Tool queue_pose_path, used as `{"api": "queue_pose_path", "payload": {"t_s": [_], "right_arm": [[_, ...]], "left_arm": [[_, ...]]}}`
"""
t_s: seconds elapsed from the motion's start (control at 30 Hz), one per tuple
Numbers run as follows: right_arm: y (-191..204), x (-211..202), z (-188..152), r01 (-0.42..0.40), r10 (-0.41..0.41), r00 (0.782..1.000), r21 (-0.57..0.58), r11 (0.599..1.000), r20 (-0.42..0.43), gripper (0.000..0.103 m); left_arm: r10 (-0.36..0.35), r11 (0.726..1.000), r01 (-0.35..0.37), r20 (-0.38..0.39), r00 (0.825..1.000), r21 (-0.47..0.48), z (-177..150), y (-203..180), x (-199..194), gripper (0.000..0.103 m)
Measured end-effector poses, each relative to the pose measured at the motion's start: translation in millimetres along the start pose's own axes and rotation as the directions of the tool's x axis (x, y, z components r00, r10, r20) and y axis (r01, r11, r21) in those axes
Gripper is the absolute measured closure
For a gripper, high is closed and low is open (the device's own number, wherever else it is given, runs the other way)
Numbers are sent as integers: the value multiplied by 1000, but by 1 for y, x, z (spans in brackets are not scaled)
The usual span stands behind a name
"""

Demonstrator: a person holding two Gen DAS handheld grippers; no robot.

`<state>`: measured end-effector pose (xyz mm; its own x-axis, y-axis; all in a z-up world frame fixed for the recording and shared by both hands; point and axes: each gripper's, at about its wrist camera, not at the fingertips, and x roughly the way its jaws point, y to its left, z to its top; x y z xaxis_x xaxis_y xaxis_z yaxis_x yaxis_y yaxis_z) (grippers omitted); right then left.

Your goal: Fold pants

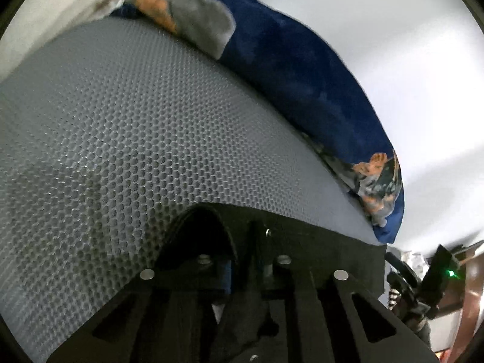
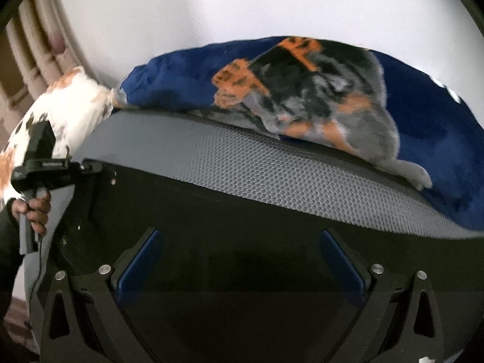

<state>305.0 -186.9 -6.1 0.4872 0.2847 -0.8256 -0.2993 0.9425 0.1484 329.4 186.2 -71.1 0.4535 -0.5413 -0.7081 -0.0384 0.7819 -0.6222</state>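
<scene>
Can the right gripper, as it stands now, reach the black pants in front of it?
Probably yes. The right gripper is open, and the black pants lie directly between and ahead of its blue pads on the grey mat. Nothing stands between them.

Both cams ride on the tools and look forward and down along the fingers. The left one sits super close to the grey mat, which fills most of its frame, with the blue blanket and white wall behind. The right one is a bit further back, over black pants, facing the same mat and blanket. It also catches the left tool at its left edge.
</scene>
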Motion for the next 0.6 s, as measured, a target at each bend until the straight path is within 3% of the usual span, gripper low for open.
{"api": "queue_pose_path", "payload": {"t_s": [0.27,0.6], "right_arm": [[-12,25,22,-148,133,985,-138,979,-112,8],[-12,76,42,-328,214,917,-332,885,-336,22]], "left_arm": [[-13,991,-2,114,993,132,-25,-48,-48,94],[10,983,-43,182,983,180,-53,-73,-78,94]]}}
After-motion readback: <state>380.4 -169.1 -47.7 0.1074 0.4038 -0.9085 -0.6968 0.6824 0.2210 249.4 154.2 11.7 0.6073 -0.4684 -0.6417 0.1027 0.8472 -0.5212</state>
